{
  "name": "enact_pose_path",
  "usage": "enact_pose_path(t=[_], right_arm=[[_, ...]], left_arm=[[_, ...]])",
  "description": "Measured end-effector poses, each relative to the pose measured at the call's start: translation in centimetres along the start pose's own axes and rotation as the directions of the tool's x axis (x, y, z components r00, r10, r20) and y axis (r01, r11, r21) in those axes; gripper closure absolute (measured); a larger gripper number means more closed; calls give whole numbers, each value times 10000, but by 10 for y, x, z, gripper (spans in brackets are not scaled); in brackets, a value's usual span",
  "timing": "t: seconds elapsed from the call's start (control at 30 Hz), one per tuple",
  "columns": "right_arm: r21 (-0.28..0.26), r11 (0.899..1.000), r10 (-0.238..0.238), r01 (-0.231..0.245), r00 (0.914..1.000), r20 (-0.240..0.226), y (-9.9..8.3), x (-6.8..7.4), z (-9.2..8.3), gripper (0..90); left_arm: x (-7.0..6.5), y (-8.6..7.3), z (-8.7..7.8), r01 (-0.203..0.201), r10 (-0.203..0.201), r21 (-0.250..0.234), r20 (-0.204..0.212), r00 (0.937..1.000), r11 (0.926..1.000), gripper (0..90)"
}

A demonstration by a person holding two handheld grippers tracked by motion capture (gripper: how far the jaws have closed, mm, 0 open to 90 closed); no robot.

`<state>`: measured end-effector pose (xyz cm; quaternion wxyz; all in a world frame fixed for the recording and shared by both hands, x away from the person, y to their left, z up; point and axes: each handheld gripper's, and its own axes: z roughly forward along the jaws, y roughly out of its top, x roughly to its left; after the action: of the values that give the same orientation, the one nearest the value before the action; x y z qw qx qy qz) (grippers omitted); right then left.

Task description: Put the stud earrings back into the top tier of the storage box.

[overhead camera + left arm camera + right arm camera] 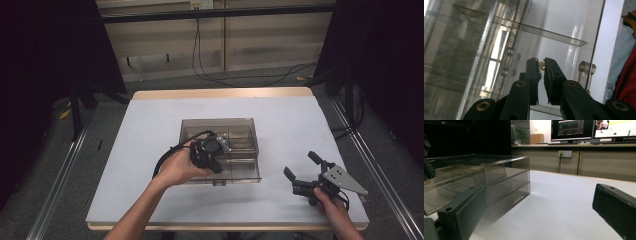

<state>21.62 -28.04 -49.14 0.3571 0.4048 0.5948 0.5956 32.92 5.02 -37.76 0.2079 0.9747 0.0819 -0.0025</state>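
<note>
- High view: a white rectangular table (150, 130) with a wooden far edge stands on grey floor between black curtains. On it sits a smoky clear acrylic drawer cabinet (235, 130), long axis across the table, its front toward the person. The left gripper (220, 145) reaches over it; the right gripper (301, 175) rests on the table to its right, jaws spread.
- Left gripper view: jaws nearly together, pinching a small clear knob (542, 65) of an open drawer.
- Right gripper view: 2 monitors (574, 130) on a desk behind.
</note>
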Motion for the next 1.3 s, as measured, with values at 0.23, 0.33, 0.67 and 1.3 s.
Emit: enact_pose_path(t=[0.23,0.33,0.67,1.3], right_arm=[[-6,10000,-7,7,10000,7,0,0,0,0],[-2,10000,-9,9,10000,9,0,0,0,0],[-2,10000,-11,11,10000,15,0,0,0,0],[-1,10000,8,-8,10000,13,0,0,0,0]], left_arm=[[3,-11,-15,400,-380,-961,233,9990,9946,765],[3,-19,-21,488,-466,-1539,180,9988,9869,764],[5,-65,-49,1232,-1271,-2873,52,9919,9499,711],[23,-166,-67,3122,-3472,-3820,-244,9375,8699,681]])
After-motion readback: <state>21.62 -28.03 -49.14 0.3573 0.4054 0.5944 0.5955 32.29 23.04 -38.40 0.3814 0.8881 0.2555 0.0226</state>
